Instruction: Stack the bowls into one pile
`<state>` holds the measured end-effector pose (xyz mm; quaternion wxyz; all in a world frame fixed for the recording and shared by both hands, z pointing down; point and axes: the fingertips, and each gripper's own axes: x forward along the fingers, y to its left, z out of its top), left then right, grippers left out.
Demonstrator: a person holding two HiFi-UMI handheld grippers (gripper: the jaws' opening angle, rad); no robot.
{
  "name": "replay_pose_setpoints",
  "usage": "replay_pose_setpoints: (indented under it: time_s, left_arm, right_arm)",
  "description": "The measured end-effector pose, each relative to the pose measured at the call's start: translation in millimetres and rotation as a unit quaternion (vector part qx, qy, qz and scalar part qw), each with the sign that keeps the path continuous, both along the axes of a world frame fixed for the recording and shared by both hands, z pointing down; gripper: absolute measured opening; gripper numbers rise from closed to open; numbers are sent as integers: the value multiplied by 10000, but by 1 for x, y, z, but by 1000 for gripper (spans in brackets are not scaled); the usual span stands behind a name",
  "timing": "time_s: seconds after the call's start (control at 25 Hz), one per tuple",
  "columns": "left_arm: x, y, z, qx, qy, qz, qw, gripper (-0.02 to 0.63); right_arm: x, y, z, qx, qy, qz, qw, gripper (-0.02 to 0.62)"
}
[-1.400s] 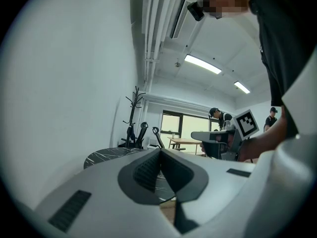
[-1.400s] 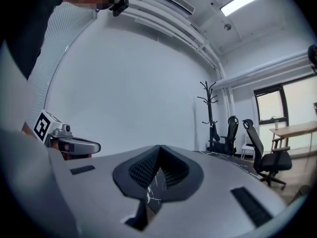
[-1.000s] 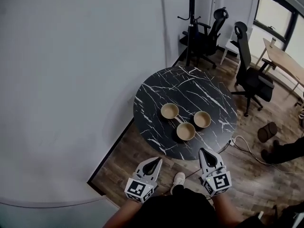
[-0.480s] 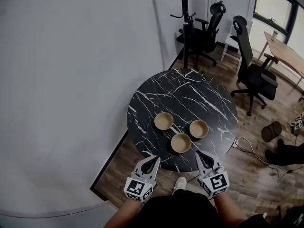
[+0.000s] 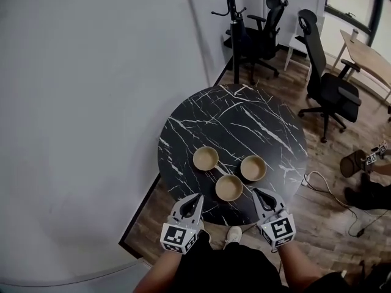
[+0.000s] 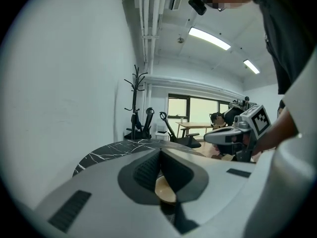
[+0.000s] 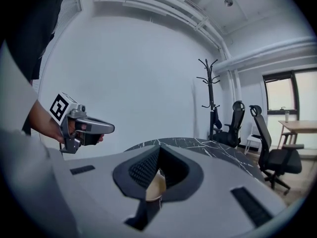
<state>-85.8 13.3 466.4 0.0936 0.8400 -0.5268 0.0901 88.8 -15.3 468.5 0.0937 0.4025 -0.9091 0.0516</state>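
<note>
Standing on the near half of a round black marble counter (image 5: 244,112), three tan bowls are seen apart from one another, none stacked. Taken from the counter's centre in the head view, the left bowl (image 5: 205,158) is placed at about 9 o'clock, the right bowl (image 5: 253,168) at about 5 o'clock, and the near bowl (image 5: 229,187) at 6 o'clock, closest to the person. All three are set upright with their openings up.

The left gripper (image 5: 197,197) is held at about 8 o'clock of the near bowl and the right gripper (image 5: 258,192) at about 4 o'clock of it, both at the counter's near edge and clear of every bowl. In the left gripper view its fingers (image 6: 144,170) are pressed together at the tips with nothing clamped. A tan bowl is only glimpsed through the gap below them, lying beyond. In the right gripper view the same is found: the fingers (image 7: 141,168) are closed tip to tip, empty, with a bowl showing behind the gap.

At 12 o'clock of the counter a coat stand (image 5: 231,17) is seen, and at about 2 o'clock an office chair (image 5: 330,90).
</note>
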Motion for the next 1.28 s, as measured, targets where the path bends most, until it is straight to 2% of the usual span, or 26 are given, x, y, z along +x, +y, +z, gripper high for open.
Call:
replay_pose_setpoints:
  time_s: [0.16,0.36,0.52,0.72,0.92,1.12,1.28]
  left_arm:
    - [1,-25,8,-90,35,56,9999,14]
    - [9,-49,18,-273,-50,459,9986,14]
    - [7,-66,35,-514,-155,623,9966,14]
    - [0,-81,47,-707,-158,765,9944,14]
    - [-3,-91,57,-841,-91,875,9926,14]
    - [4,-98,62,-880,5,1064,9904,14]
    - [7,-103,64,-888,25,1158,9893,14]
  right_arm:
    - [-3,-8,7,-148,176,-43,9997,6]
    - [5,-30,22,-410,92,450,9981,6]
    - [11,-41,45,-659,109,847,9942,6]
    - [21,-54,86,-1222,626,1356,9812,8]
    - [36,-60,120,-1739,864,1738,9654,9]
    - [48,-70,143,-2189,768,1985,9523,132]
    - [58,-82,156,-2444,722,2180,9421,163]
